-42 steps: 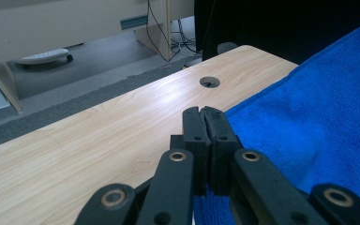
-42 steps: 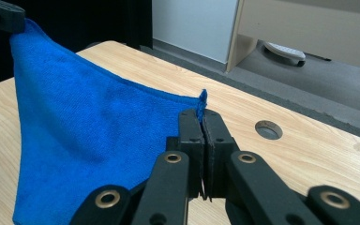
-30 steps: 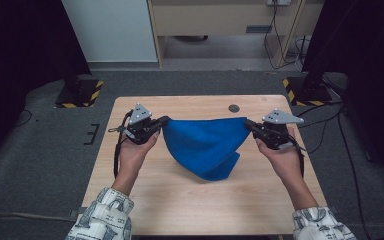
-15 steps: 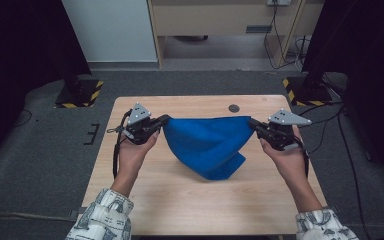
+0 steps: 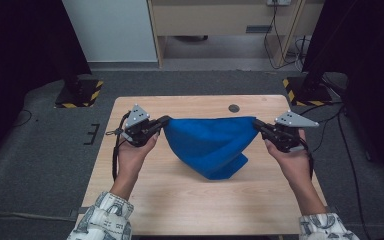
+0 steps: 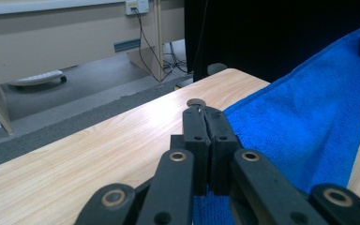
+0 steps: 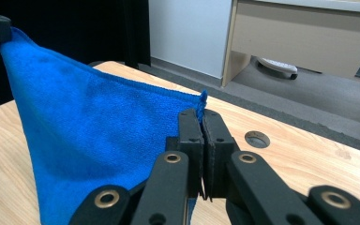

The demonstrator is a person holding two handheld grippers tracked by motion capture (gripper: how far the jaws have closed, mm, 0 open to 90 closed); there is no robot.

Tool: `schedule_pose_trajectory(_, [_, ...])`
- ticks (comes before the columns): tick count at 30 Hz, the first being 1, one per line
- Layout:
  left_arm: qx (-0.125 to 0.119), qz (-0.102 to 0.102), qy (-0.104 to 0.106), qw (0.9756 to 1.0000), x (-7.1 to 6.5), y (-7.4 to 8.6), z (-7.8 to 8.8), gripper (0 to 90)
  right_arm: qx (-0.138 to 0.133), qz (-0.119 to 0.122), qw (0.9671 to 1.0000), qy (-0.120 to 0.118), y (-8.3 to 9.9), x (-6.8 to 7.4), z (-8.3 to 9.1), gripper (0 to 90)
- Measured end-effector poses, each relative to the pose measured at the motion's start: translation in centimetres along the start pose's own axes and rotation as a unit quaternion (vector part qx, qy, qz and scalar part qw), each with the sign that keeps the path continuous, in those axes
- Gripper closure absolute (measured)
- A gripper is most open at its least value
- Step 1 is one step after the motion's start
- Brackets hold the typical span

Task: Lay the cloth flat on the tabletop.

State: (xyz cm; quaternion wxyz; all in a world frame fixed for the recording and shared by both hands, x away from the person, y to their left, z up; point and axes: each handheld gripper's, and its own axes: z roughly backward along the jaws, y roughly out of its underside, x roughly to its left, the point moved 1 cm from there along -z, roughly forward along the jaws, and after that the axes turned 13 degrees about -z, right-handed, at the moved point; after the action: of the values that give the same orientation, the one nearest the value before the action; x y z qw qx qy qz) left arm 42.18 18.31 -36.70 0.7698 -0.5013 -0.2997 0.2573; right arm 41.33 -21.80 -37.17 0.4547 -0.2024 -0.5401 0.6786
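Note:
A blue cloth (image 5: 211, 142) hangs stretched between my two grippers above the wooden table (image 5: 180, 195), its lower fold sagging onto the tabletop. My left gripper (image 5: 165, 121) is shut on the cloth's left corner. My right gripper (image 5: 256, 122) is shut on the right corner. In the left gripper view the jaws meet at the left gripper's tip (image 6: 206, 112), with the blue cloth (image 6: 309, 126) running off to the right. In the right gripper view the right gripper (image 7: 201, 115) pinches the blue cloth's (image 7: 98, 136) edge, which spreads left toward the other gripper.
A round cable hole (image 5: 234, 108) sits in the table near its far edge. Beyond the table are a beige desk (image 5: 220, 20), a white panel (image 5: 112, 30), and yellow-and-black striped stand feet (image 5: 82, 92) on grey carpet at both sides.
The right hand has drifted slightly outward, pulling the cloth's top edge tauter. The left hand has stayed put.

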Motion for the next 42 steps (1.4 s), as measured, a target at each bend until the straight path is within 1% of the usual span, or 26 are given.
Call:
schedule_pose_trajectory(4, [-0.001,-0.002,-0.001,1.0000,-0.2,-0.1,0.4,88.4,0.001,-0.001,1.0000,0.000,0.0,0.0,0.2,88.0])
schedule_pose_trajectory(5, [0.000,-0.002,-0.002,1.0000,-0.2,-0.2,0.6,88.4,-0.002,0.000,1.0000,-0.002,0.0,0.1,0.3,87.9])
schedule_pose_trajectory(9, [-0.010,0.000,0.000,1.0000,-0.5,-0.4,1.3,88.4,-0.013,0.000,0.9999,-0.006,-0.3,0.4,1.2,87.7])
schedule_pose_trajectory(14, [-0.022,-0.009,0.002,0.9997,-1.0,-1.0,2.7,88.5,-0.021,0.003,0.9997,-0.011,-0.6,0.9,2.1,88.1])
schedule_pose_trajectory(15, [-0.022,-0.009,0.002,0.9997,-1.0,-1.0,2.7,88.4,-0.021,0.003,0.9997,-0.011,-0.6,0.9,2.1,88.1])
schedule_pose_trajectory(18, [-0.041,-0.016,0.001,0.9990,-1.5,-1.8,4.4,88.5,-0.034,0.010,0.9992,-0.019,-0.8,1.7,3.3,88.3])
schedule_pose_trajectory(21, [-0.056,-0.021,0.001,0.9982,-2.0,-2.6,5.8,88.5,-0.045,0.016,0.9986,-0.024,-0.9,2.4,4.5,88.4])
schedule_pose_trajectory(22, [-0.061,-0.022,0.003,0.9979,-2.2,-2.9,6.5,88.5,-0.049,0.018,0.9983,-0.025,-1.0,2.6,4.9,88.4])
schedule_pose_trajectory(23, [-0.066,-0.022,0.006,0.9976,-2.3,-3.1,6.9,88.5,-0.052,0.020,0.9980,-0.028,-1.0,3.0,5.5,88.4])
schedule_pose_trajectory(24, [-0.066,-0.022,0.006,0.9976,-2.3,-3.1,6.9,88.5,-0.052,0.020,0.9980,-0.028,-1.0,3.0,5.5,88.4])
schedule_pose_trajectory(25, [-0.077,-0.027,0.011,0.9966,-2.8,-3.6,8.2,88.4,-0.061,0.021,0.9975,-0.030,-1.1,3.5,6.6,88.4])
schedule_pose_trajectory(26, [-0.078,-0.032,0.011,0.9964,-2.9,-3.8,8.6,88.4,-0.065,0.021,0.9971,-0.033,-1.2,3.8,7.2,88.4])
schedule_pose_trajectory(27, [-0.078,-0.032,0.011,0.9964,-2.9,-3.8,8.6,88.4,-0.066,0.023,0.9970,-0.035,-1.2,4.1,7.6,88.4])
schedule_pose_trajectory(28, [-0.079,-0.030,0.018,0.9962,-3.1,-4.1,9.4,88.4,-0.067,0.025,0.9968,-0.036,-1.3,4.4,8.1,88.3])
schedule_pose_trajectory(29, [-0.076,-0.031,0.020,0.9964,-3.1,-4.3,9.5,88.4,-0.067,0.027,0.9967,-0.037,-1.3,4.6,8.4,88.3])
schedule_pose_trajectory(31, [-0.060,-0.034,0.020,0.9974,-2.9,-4.2,9.0,88.4,-0.057,0.031,0.9973,-0.034,-1.2,4.9,8.5,88.3])
schedule_pose_trajectory(33, [-0.042,-0.022,0.028,0.9985,-2.4,-3.7,7.8,88.4,-0.041,0.034,0.9982,-0.028,-1.0,4.6,7.7,88.2])
schedule_pose_trajectory(35, [-0.018,-0.015,0.030,0.9993,-1.7,-2.9,6.0,88.5,-0.021,0.024,0.9992,-0.024,-0.6,3.9,6.3,88.4])
schedule_pose_trajectory(36, [-0.018,-0.015,0.030,0.9993,-1.7,-2.9,6.0,88.4,-0.021,0.024,0.9992,-0.024,-0.6,3.9,6.3,88.4])
schedule_pose_trajectory(37, [0.007,-0.006,0.030,0.9995,-0.9,-1.8,4.0,88.4,0.000,0.015,0.9998,-0.016,-0.1,2.6,4.4,88.4])
schedule_pose_trajectory(39, [0.024,0.004,0.026,0.9994,-0.1,-0.8,2.2,88.4,0.013,0.010,0.9998,-0.010,0.3,1.7,2.8,88.5])
schedule_pose_trajectory(41, [0.033,0.017,0.025,0.9990,0.3,0.1,0.6,88.4,0.023,0.005,0.9997,-0.005,0.8,0.7,1.2,88.5])
schedule_pose_trajectory(42, [0.033,0.017,0.025,0.9990,0.3,0.1,0.6,88.4,0.023,0.005,0.9997,-0.005,0.8,0.7,1.2,88.5])
